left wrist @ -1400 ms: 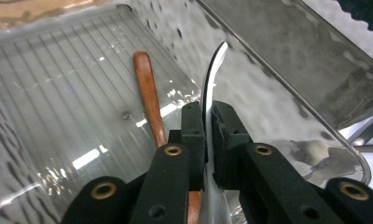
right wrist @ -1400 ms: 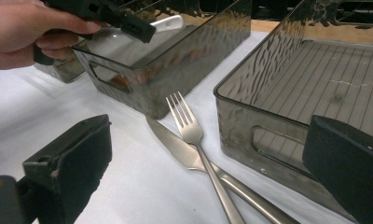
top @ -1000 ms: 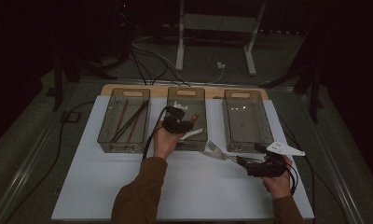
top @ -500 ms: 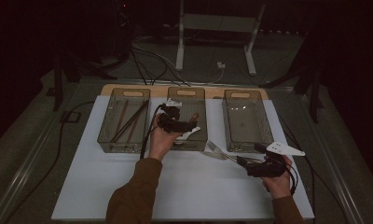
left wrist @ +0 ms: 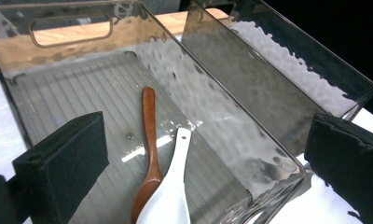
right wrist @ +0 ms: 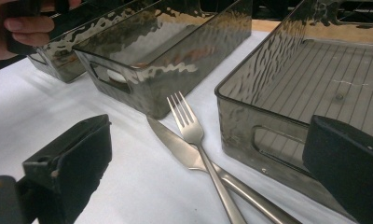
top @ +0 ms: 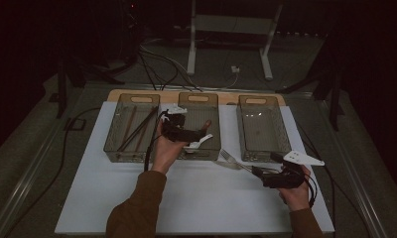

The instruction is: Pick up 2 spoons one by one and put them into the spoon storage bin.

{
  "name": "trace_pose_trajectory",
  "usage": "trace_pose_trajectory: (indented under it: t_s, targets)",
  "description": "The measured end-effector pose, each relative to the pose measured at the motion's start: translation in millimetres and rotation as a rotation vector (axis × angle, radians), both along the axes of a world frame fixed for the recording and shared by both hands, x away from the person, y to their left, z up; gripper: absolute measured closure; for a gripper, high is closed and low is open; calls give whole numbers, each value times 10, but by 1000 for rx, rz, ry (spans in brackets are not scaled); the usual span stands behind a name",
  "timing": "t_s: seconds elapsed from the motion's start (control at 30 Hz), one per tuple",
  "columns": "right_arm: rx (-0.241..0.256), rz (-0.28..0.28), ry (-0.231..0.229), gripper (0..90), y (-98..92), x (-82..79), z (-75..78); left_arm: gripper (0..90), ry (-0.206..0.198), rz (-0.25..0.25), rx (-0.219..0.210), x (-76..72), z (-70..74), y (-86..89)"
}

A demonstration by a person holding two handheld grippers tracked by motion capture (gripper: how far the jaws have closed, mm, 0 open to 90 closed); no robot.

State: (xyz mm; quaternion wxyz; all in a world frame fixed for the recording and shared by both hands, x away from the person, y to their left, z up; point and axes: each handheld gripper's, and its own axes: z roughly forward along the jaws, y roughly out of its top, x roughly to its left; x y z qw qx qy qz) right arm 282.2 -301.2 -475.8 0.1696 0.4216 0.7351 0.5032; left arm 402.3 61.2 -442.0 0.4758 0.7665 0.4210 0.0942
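The white spoon (left wrist: 168, 196) lies beside a wooden spoon (left wrist: 148, 140) in the middle bin (top: 212, 101), under the left gripper (top: 199, 136) with jaws wide, while the right gripper (top: 256, 171), also wide and empty, points at a fork (right wrist: 194, 135) crossing a knife (right wrist: 175, 142) on the counter (top: 211, 198).

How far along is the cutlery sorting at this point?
Done: chopsticks lie in the left bin, and a wooden spoon and white spoon in the middle bin. In hand: nothing; the left gripper is open over the spoons, the right gripper open near the fork and knife. Left: both, on the mat; the right bin looks empty.
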Motion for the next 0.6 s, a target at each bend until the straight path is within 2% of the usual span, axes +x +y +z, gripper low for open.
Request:
trace_pose_trajectory:
  t_s: [0.6]
  targets:
    - [3,-5,-2,17,4,0,-1,6,-75,-5,-3,-296,146,304]
